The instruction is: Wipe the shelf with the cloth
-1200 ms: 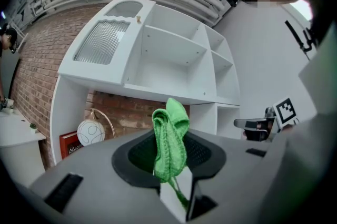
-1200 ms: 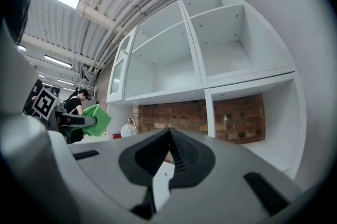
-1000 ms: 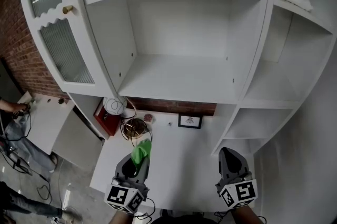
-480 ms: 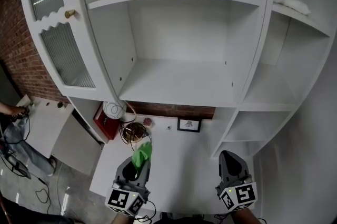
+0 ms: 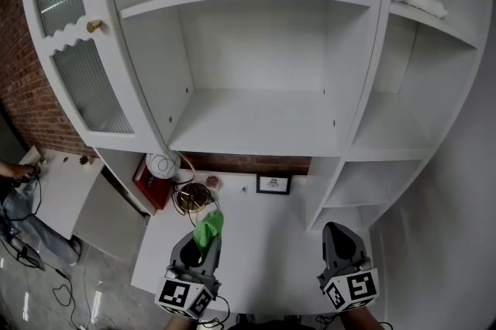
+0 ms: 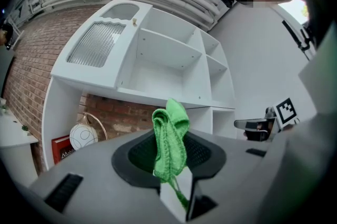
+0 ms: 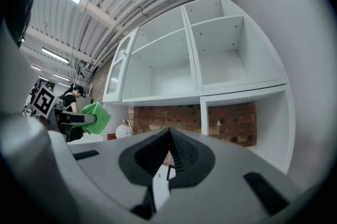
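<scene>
- The left gripper (image 5: 204,242) is held low at the bottom of the head view, over the white desk top (image 5: 267,243), its jaws pointing up and away toward the shelf unit.
- Its jaws are clamped on the green cloth (image 5: 208,227) — in the left gripper view the cloth (image 6: 169,139) stands up bunched from between the jaw tips, with a thin strand trailing down the slot.
- The cloth is in the air above the desk, well below the wide middle shelf (image 5: 256,119) and not touching it.
- The right gripper (image 5: 339,231) is held level with the left one and well apart from it, at the lower right, also pointing toward the unit.
- In the right gripper view its jaws (image 7: 169,134) are pressed together with nothing between them; the cloth (image 7: 97,116) shows off to that view's left, in the other gripper.
- The shelf unit is white, with a ribbed-glass door (image 5: 84,80) standing open at its left.
- On the desk under the unit stand a round white lamp globe (image 5: 163,164), a red box (image 5: 149,185) and a small framed picture (image 5: 272,184) against the brick wall.
</scene>
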The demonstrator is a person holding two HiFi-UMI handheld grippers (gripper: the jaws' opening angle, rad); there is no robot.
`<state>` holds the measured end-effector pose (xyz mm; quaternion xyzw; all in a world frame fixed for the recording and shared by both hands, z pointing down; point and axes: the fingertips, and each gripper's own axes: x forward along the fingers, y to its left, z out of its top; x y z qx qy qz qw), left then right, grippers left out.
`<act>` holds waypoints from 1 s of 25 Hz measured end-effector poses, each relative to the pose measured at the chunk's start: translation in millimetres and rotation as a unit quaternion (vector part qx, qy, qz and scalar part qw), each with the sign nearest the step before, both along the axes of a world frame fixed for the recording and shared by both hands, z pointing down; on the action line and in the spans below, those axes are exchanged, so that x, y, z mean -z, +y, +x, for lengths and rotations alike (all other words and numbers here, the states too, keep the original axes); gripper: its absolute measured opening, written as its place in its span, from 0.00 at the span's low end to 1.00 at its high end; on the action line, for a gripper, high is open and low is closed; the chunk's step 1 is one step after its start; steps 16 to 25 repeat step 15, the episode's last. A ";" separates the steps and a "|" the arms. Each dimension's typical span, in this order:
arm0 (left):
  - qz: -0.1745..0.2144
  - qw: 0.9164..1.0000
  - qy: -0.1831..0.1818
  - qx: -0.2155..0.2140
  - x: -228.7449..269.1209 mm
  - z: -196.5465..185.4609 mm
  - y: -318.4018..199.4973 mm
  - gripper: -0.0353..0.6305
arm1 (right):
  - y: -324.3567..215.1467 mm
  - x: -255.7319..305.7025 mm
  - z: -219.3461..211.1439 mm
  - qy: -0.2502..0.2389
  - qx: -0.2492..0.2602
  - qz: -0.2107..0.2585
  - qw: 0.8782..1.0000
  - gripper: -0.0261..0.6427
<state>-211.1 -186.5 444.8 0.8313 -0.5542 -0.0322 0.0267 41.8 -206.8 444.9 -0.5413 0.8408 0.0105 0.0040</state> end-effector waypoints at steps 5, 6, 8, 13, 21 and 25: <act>-0.001 1.000 0.003 -0.007 0.2 0.7 0.5 0.23 | 2.5 -0.1 0.6 0.000 -0.003 0.001 1.000 0.04; -0.002 1.000 0.003 -0.007 -0.2 0.3 0.8 0.23 | 2.8 -0.2 0.3 0.000 -0.003 0.001 1.000 0.04; -0.002 1.000 0.004 -0.007 -0.5 -1.0 1.2 0.23 | 3.5 -0.2 -1.1 0.000 -0.003 0.001 1.000 0.04; -0.001 1.000 0.005 -0.007 -0.3 -4.4 2.2 0.23 | 5.0 0.2 -4.4 0.000 -0.005 0.002 1.000 0.04; -0.002 1.000 0.004 -0.008 -0.5 -6.4 2.6 0.23 | 5.8 0.7 -5.7 0.001 -0.006 0.002 1.000 0.04; -0.002 1.000 0.004 -0.008 -0.5 -6.4 2.6 0.23 | 5.8 0.7 -5.7 0.001 -0.006 0.002 1.000 0.04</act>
